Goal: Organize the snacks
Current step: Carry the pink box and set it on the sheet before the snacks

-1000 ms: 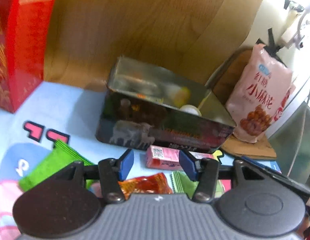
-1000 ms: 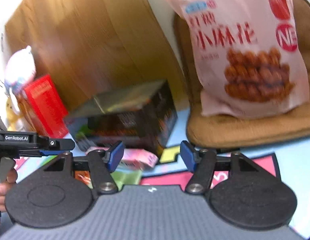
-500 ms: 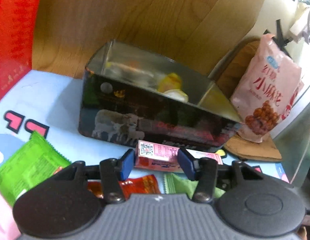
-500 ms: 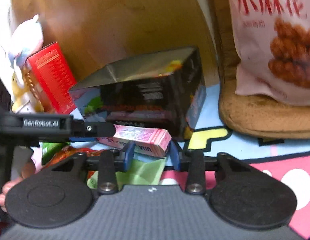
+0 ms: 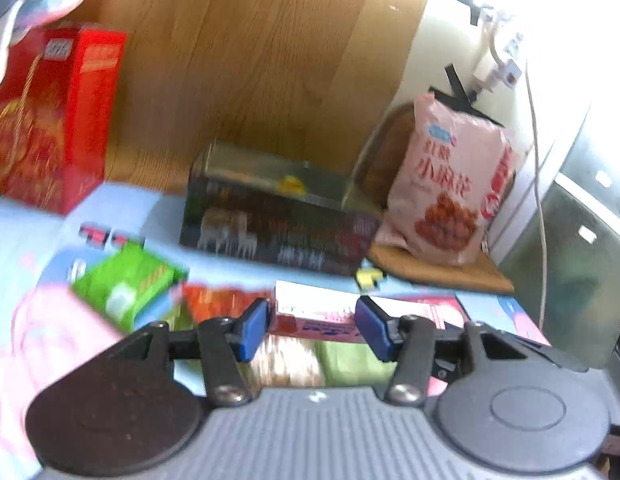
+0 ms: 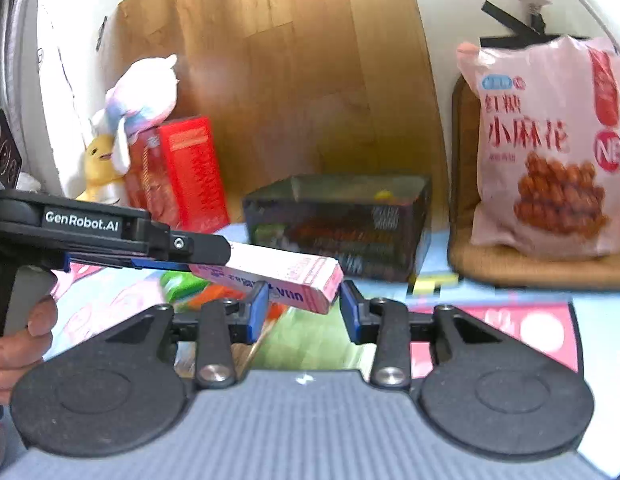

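Lifted since before: 1 pink box (image 6: 288, 276), both grippers, L (image 5: 311, 330) & R (image 6: 304, 312), clamped on it

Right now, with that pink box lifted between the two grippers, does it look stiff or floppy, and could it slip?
The pink box probably is stiff: its edges stay straight though gripped only at its ends. It looks light, being slim printed cardboard. It may slip: it hangs tilted, the right gripper pinching only its end corner while the left gripper holds the other.

Shiny metal tin (image 5: 270, 220), glossy plastic bag (image 6: 549, 152), smooth wooden board (image 5: 250, 60).
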`<move>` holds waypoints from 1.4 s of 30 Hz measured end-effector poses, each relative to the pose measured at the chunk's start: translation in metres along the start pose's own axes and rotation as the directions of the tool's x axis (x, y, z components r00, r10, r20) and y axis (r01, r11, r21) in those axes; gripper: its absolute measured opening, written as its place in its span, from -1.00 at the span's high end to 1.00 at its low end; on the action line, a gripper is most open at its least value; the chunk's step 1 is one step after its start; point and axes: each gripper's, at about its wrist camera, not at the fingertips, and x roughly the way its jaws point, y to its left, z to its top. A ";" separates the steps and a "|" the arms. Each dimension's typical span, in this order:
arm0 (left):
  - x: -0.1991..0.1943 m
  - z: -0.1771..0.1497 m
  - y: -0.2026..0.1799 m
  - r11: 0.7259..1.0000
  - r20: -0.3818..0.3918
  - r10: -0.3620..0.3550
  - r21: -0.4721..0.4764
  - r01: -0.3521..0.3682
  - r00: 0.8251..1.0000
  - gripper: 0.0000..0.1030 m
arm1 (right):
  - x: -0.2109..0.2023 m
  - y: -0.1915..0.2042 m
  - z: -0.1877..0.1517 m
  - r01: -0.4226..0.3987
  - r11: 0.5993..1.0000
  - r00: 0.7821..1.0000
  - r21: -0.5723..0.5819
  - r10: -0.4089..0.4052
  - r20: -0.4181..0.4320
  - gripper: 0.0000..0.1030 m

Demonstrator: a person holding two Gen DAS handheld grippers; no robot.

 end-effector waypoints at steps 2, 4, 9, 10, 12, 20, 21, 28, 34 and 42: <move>-0.006 -0.017 0.002 1.000 -0.018 -0.003 -0.010 0.002 1.000 0.05 | -0.005 0.003 -0.011 -0.001 1.000 1.000 0.016 0.002 -0.025 0.19; -0.010 -0.030 0.005 1.000 -0.036 -0.001 -0.016 0.000 0.999 0.05 | -0.003 0.007 -0.021 -0.003 1.000 0.999 0.025 0.004 -0.054 0.18; -0.013 -0.050 0.006 1.000 -0.027 0.014 0.014 -0.014 1.000 -0.01 | 0.001 0.016 -0.032 -0.008 1.000 0.995 0.017 0.010 -0.097 0.14; -0.014 -0.052 0.005 0.999 -0.020 0.021 0.031 -0.021 1.000 -0.02 | 0.002 0.019 -0.033 -0.006 1.000 0.995 0.006 0.006 -0.100 0.13; -0.013 -0.054 0.003 0.998 -0.015 0.031 0.049 -0.030 0.999 -0.03 | 0.004 0.022 -0.035 -0.009 1.000 0.993 -0.005 0.008 -0.119 0.03; -0.009 -0.060 0.003 0.998 -0.028 0.005 0.060 -0.004 1.000 -0.11 | 0.004 0.016 -0.041 -0.018 0.993 0.993 0.116 0.031 -0.110 -0.30; -0.008 -0.060 0.003 0.998 -0.029 0.002 0.059 0.000 1.000 -0.12 | 0.003 0.015 -0.041 -0.023 0.991 0.994 0.130 0.037 -0.105 -0.34; -0.009 -0.066 0.006 0.998 -0.004 -0.017 0.063 0.017 1.000 -0.18 | 0.003 0.017 -0.040 -0.022 0.993 0.993 0.115 0.035 -0.111 -0.36; -0.011 -0.067 0.007 0.998 0.013 -0.025 0.051 0.024 1.000 -0.19 | 0.004 0.018 -0.041 -0.030 0.994 0.993 0.108 0.042 -0.113 -0.44; -0.017 -0.068 0.008 1.000 0.060 -0.013 0.028 0.011 0.998 -0.18 | 0.004 0.020 -0.041 -0.036 0.995 0.992 0.093 0.047 -0.118 -0.62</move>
